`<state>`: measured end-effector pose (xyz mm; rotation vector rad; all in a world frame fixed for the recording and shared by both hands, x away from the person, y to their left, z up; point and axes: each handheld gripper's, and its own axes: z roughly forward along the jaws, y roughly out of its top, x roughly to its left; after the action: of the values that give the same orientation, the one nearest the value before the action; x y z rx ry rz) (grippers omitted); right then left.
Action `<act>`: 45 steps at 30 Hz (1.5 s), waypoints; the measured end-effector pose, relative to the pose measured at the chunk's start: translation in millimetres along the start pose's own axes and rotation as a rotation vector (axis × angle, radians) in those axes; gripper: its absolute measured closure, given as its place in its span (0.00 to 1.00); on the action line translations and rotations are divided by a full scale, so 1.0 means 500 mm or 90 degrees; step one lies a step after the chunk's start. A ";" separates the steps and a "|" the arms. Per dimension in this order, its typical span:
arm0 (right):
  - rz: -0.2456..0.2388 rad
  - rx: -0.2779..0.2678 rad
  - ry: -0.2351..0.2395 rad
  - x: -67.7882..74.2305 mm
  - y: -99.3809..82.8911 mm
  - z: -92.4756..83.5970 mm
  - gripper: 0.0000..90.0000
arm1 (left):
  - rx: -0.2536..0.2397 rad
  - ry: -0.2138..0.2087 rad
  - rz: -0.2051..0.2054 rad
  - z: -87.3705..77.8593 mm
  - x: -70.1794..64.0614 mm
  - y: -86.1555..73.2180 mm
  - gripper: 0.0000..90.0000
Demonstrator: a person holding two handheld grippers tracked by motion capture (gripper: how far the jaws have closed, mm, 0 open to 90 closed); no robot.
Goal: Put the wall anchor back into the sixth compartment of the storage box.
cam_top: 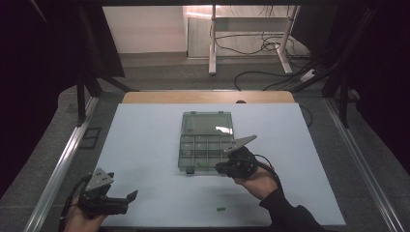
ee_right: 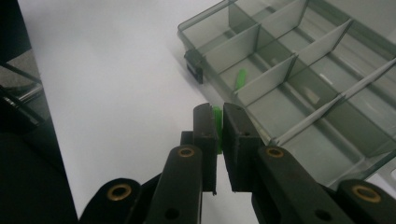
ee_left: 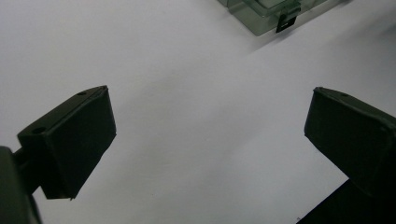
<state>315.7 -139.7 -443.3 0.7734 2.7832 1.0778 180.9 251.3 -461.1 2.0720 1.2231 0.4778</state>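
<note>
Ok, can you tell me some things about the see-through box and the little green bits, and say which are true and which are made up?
1. The right gripper is pinching a small green piece. True.
2. The clear box has its lid shut. False: the lid lies open behind it, and the compartments are uncovered.
3. Another green piece already lies inside one compartment of the box. True.
4. The left gripper is squeezing a green piece too. False: its jaws stand wide apart over the bare white tabletop.
5. A loose green piece lies on the table near the front edge. True.
6. The left gripper is resting on the box. False: it sits by the table's front left corner, apart from the box.
</note>
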 end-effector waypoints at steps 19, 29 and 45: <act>-0.011 -0.005 -0.009 -0.015 0.036 0.026 0.92 | -0.003 -0.008 -0.002 0.000 0.002 -0.001 0.01; -0.008 -0.005 -0.021 -0.029 0.059 0.054 0.92 | -0.003 -0.008 -0.004 0.000 0.003 -0.001 0.00; -0.011 0.016 -0.035 -0.039 0.084 0.113 0.92 | -0.001 -0.009 -0.002 0.000 0.003 -0.001 0.00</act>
<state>363.9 -87.5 -461.2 0.7689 2.7576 1.0036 181.3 252.7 -461.4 2.0675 1.2174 0.4616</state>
